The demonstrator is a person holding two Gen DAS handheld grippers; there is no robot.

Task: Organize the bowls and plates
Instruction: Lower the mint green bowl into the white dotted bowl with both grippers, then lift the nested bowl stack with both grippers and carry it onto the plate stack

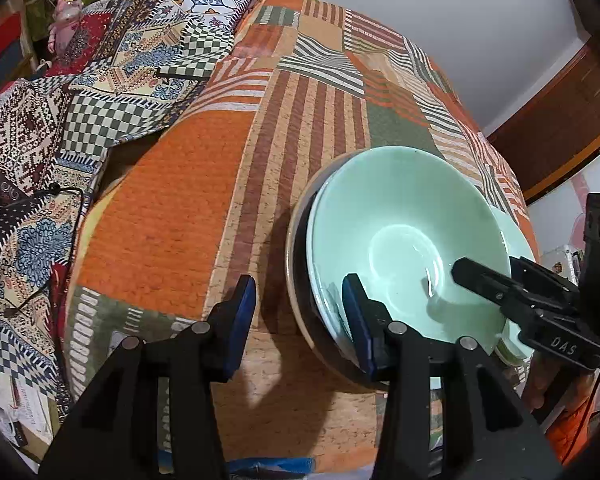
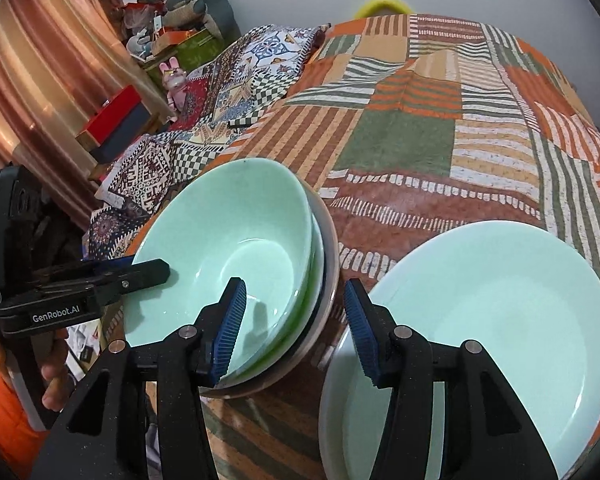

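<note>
A stack of bowls sits on the patchwork bedspread, with a mint green bowl on top and a dark brown-rimmed bowl at the bottom. My left gripper is open, its jaws astride the stack's left rim. My right gripper is open, astride the stack's right rim; its left pad is inside the green bowl. It shows in the left wrist view. A stack of mint green plates lies to the right of the bowls.
A second patterned quilt is rumpled at the left of the bed. Boxes and a pink rabbit toy stand beside the bed by a curtain. A yellow object lies at the bed's far end. A wooden door is at right.
</note>
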